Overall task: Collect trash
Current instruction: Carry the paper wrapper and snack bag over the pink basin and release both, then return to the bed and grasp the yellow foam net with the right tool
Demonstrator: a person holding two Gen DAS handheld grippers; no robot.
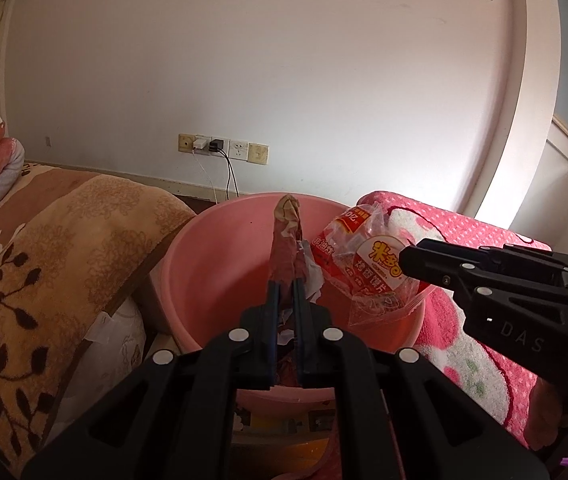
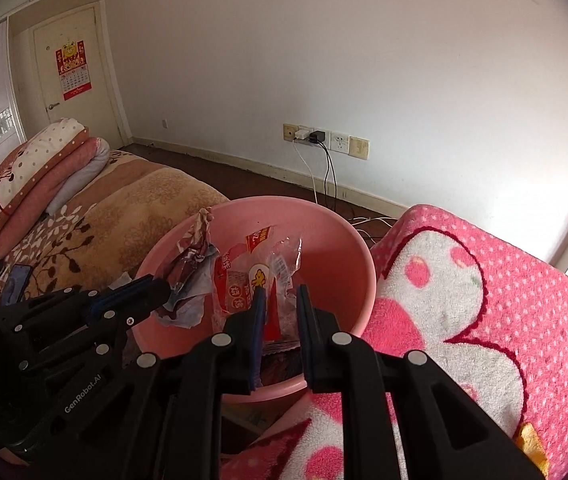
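Observation:
A pink plastic basin [image 1: 212, 264] [image 2: 336, 256] stands between two covered seats. My left gripper [image 1: 286, 280] is shut on a crumpled reddish-brown paper wrapper [image 1: 286, 236] and holds it upright over the basin; it also shows in the right wrist view [image 2: 192, 264]. My right gripper [image 2: 280, 292] is over the basin with its jaws a little apart around a clear and red snack bag [image 2: 260, 280]. The bag [image 1: 360, 256] hangs at the gripper's tip [image 1: 404, 260] in the left wrist view. Whether the bag is still pinched is unclear.
A brown floral blanket [image 1: 44, 264] covers the seat on the left, with folded bedding [image 2: 44, 168] behind and a phone [image 2: 16, 280] on it. A pink plush blanket [image 2: 484, 312] covers the seat on the right. Chargers and cables [image 2: 324, 160] hang from wall sockets behind the basin.

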